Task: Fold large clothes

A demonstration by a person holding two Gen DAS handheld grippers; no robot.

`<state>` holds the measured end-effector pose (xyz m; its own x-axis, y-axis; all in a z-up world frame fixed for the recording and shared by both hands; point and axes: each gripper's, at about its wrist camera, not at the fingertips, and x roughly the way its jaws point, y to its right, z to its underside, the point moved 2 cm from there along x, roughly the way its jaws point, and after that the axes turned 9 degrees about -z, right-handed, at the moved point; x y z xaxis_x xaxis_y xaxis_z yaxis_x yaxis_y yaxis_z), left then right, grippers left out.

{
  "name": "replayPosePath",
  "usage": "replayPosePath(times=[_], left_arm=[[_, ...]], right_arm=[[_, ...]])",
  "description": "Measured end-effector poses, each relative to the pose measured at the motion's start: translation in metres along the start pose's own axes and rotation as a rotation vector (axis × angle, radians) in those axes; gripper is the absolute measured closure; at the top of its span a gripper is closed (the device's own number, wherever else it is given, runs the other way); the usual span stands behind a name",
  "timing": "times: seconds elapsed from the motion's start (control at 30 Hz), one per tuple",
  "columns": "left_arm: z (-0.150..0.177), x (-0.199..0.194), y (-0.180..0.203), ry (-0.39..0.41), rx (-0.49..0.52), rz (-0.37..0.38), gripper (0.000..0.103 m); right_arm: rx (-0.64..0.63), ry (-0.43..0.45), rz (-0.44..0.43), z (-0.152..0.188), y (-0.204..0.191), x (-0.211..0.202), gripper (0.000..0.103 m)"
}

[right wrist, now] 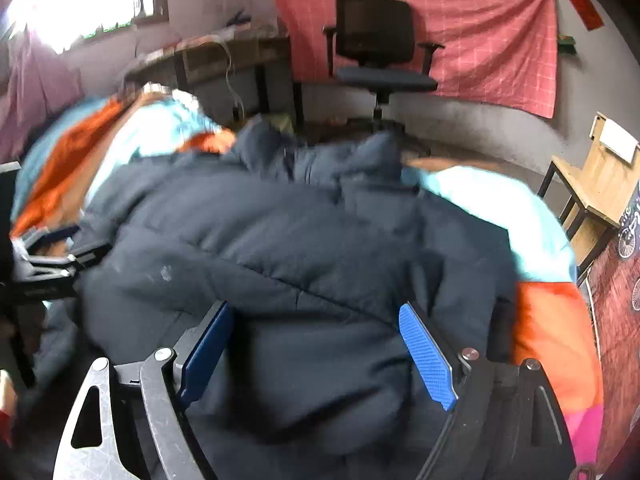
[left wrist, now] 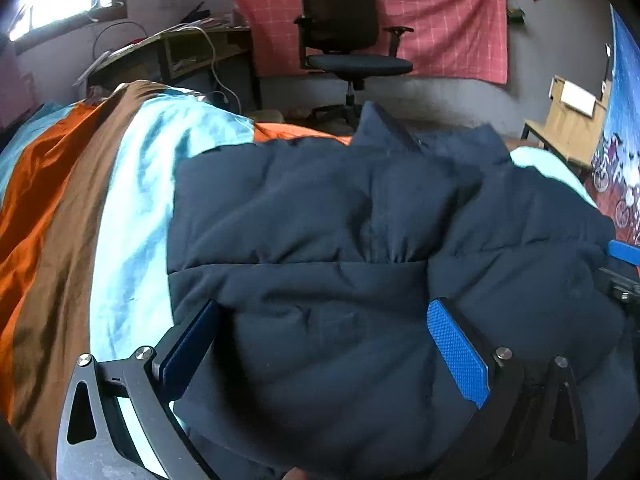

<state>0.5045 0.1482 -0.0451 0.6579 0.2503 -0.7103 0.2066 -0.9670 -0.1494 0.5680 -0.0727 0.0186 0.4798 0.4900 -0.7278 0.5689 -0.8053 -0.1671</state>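
Note:
A dark navy puffer jacket (left wrist: 340, 240) lies spread on the bed, hood toward the far end; it also fills the right wrist view (right wrist: 280, 248). My left gripper (left wrist: 324, 320) is open, its blue pads (left wrist: 456, 344) wide apart just over the jacket's near part. My right gripper (right wrist: 316, 328) is open too, blue pads (right wrist: 428, 356) apart over the jacket's near edge. The left gripper shows at the left edge of the right wrist view (right wrist: 44, 264), and part of the right gripper at the right edge of the left wrist view (left wrist: 620, 276).
The bed has a striped cover of light blue, brown and orange (left wrist: 80, 208). A black office chair (left wrist: 348, 48) stands beyond the bed before a red cloth on the wall. A cluttered desk (left wrist: 180, 52) is at back left, a wooden chair (right wrist: 592, 188) at right.

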Motion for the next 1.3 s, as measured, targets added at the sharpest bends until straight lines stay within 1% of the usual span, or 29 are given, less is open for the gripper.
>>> replayPosePath(times=[0.1,0.2,0.3,0.47,0.67,0.73,0.83,0.97,1.03,1.1,1.17,1.3], left_arm=[[0.005,0.009,0.003,0.007,0.004,0.020,0.001],[0.007,0.017,0.003,0.010,0.002,0.032,0.001],[0.009,0.023,0.004,0.012,0.000,0.038,0.001],[0.014,0.028,0.009,0.032,0.012,0.023,0.001],[0.014,0.026,0.006,0.041,0.005,0.022,0.001],[0.013,0.022,0.004,0.026,-0.003,0.016,0.001],[0.010,0.010,0.000,0.003,-0.015,0.016,0.001],[0.014,-0.013,-0.008,0.020,0.015,0.025,0.001],[0.017,-0.024,-0.013,0.025,0.023,0.024,0.001],[0.021,-0.035,-0.019,0.024,0.022,0.041,0.001],[0.024,-0.043,-0.024,0.022,0.019,0.057,0.001],[0.020,-0.055,-0.029,0.033,0.014,0.072,0.001]], right_arm=[[0.052,-0.079,-0.043,0.005,0.010,0.029,0.019],[0.034,-0.115,-0.053,0.007,0.012,0.043,0.018],[0.014,-0.111,-0.047,0.009,0.011,0.046,0.018],[0.007,-0.095,-0.038,0.015,0.011,0.052,0.018],[-0.012,-0.113,-0.013,0.014,0.008,0.058,0.017],[-0.016,-0.105,-0.011,0.013,0.007,0.055,0.017],[-0.003,-0.067,-0.009,0.013,0.006,0.038,0.017],[0.021,-0.005,0.007,0.018,0.002,0.009,0.016],[0.034,0.009,0.009,0.021,0.000,-0.002,0.015],[0.051,0.017,-0.003,0.021,-0.001,-0.011,0.013],[0.079,0.029,-0.020,0.022,-0.001,-0.022,0.007],[0.129,0.052,-0.044,0.017,0.001,-0.037,0.005]])
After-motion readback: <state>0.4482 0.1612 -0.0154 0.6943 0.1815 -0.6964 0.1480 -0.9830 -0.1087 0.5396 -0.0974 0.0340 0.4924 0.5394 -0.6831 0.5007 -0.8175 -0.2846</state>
